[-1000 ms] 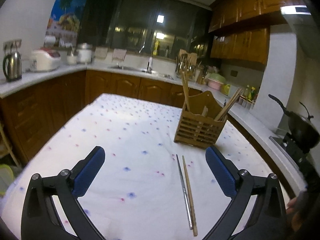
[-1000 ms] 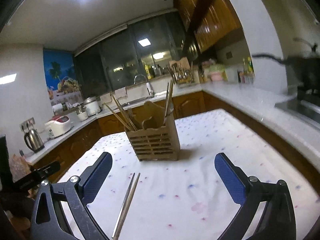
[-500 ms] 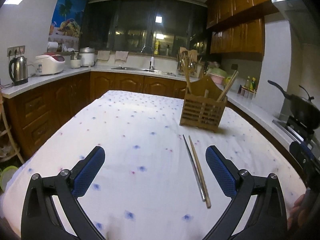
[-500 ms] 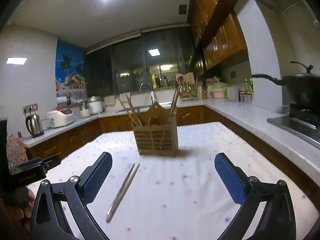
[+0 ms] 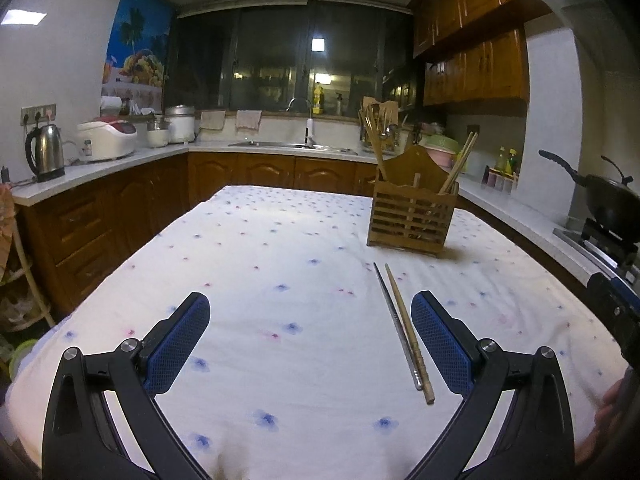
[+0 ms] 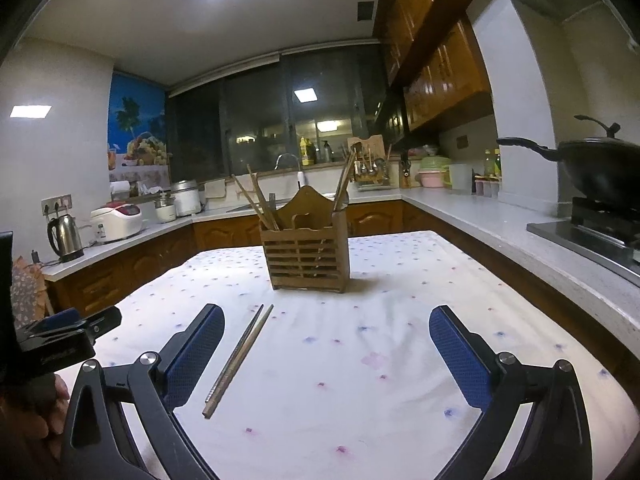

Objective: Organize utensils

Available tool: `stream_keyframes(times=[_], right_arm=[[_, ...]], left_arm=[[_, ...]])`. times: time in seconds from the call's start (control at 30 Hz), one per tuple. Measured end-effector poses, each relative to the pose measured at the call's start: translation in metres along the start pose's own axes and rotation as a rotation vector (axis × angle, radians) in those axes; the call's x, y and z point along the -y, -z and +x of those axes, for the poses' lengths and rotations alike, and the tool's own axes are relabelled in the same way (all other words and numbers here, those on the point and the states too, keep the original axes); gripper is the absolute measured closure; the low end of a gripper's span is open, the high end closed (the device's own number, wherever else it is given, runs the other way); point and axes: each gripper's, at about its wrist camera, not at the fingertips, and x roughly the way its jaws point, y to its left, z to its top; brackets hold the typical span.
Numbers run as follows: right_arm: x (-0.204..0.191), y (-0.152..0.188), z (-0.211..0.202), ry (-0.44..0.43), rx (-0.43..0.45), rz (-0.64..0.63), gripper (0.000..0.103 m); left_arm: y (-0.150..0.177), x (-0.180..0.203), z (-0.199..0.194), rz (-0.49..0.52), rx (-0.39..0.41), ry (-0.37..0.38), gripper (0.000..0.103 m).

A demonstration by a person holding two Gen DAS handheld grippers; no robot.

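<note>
A wooden slatted utensil holder [image 5: 412, 216] with several chopsticks in it stands on the table; it also shows in the right wrist view [image 6: 306, 254]. A metal chopstick [image 5: 394, 320] and a wooden chopstick [image 5: 408, 328] lie side by side on the cloth in front of it, also in the right wrist view [image 6: 238, 354]. My left gripper [image 5: 310, 342] is open and empty, low over the cloth, the pair just inside its right finger. My right gripper [image 6: 326, 354] is open and empty, the pair beside its left finger.
The table has a white flower-dotted cloth [image 5: 260, 272]. Wooden cabinets and counters surround it, with a kettle [image 5: 44, 154], a rice cooker [image 5: 106, 140], a sink [image 5: 292, 145] and a black wok [image 6: 600, 170] on a stove at the right.
Both grippers have dropped lower and levelled out, so the views tilt up toward the room. Holder and chopsticks have not moved.
</note>
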Motion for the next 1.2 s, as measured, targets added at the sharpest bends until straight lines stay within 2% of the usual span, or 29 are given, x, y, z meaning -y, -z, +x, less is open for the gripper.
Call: stream_keyframes(times=[0.67, 1.2], right_arm=[[0.007, 0.009, -0.003, 0.006, -0.013, 0.018, 0.000], [0.005, 0.011, -0.001, -0.003, -0.010, 0.012, 0.000]], left_arm=[[0.010, 0.007, -0.004, 0.054, -0.003, -0.058, 0.000], [0.013, 0.010, -0.004, 0.080, 0.002, -0.062, 0.000]])
